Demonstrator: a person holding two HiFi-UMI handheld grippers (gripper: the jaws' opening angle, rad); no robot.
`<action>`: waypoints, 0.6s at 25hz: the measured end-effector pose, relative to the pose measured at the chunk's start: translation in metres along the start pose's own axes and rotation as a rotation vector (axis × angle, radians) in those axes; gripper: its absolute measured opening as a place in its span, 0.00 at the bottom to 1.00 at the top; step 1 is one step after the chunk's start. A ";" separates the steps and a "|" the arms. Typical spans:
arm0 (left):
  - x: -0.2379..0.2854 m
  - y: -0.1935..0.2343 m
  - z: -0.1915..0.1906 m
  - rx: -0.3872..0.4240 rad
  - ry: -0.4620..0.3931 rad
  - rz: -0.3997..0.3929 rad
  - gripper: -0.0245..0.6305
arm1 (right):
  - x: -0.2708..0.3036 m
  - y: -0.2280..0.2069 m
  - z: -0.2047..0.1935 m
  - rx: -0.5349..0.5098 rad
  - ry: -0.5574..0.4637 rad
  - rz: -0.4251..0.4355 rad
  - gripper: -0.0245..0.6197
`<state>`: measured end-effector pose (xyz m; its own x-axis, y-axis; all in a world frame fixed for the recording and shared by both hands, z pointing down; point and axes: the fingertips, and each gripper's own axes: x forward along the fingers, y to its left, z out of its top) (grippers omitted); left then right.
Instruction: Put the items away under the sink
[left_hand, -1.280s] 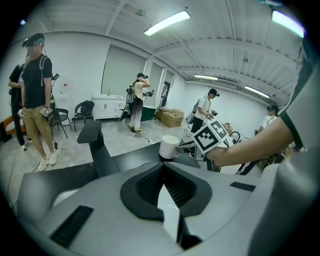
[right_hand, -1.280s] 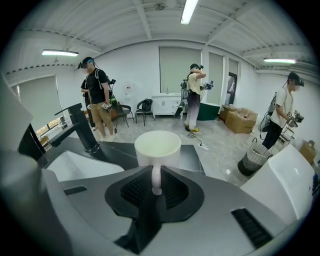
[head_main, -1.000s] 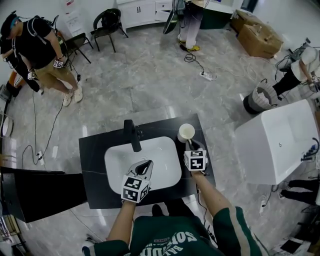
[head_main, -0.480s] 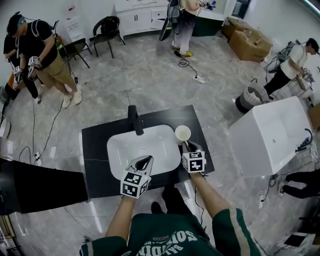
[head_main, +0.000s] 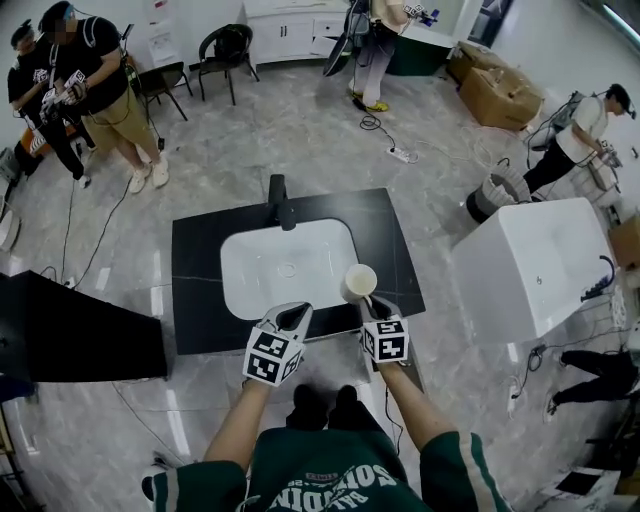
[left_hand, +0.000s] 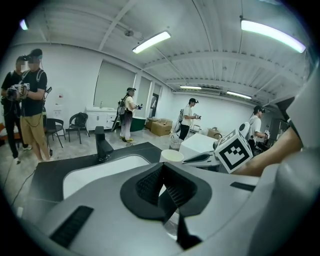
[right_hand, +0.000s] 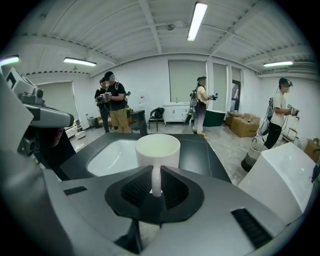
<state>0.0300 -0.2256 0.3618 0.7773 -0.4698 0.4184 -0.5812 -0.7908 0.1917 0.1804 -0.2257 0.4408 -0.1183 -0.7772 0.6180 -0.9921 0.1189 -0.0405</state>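
Black counter (head_main: 200, 260), white mug (right_hand: 157, 150) in right tool (right_hand: 156, 190), left tool (left_hand: 161, 187) closed

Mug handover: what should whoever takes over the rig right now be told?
Right gripper: shut on the handle of the mug. The mug is upright over the front right of the counter, beside the sink.
Left gripper: shut, nothing in it, near the counter's front edge.
Done: mug gripped.
Left: carry the mug down and set it under the sink. That space shows in no view.
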 end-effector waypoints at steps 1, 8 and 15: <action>-0.004 -0.005 -0.002 -0.002 0.000 0.001 0.05 | -0.007 0.004 -0.005 -0.004 0.001 0.008 0.15; -0.027 -0.036 -0.031 -0.017 0.000 0.041 0.05 | -0.052 0.029 -0.040 -0.036 -0.030 0.071 0.15; -0.060 -0.081 -0.072 -0.037 0.002 0.092 0.05 | -0.109 0.059 -0.106 -0.074 0.001 0.145 0.15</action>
<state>0.0130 -0.1049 0.3852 0.7196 -0.5391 0.4377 -0.6589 -0.7291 0.1852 0.1395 -0.0686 0.4542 -0.2602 -0.7478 0.6108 -0.9587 0.2752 -0.0715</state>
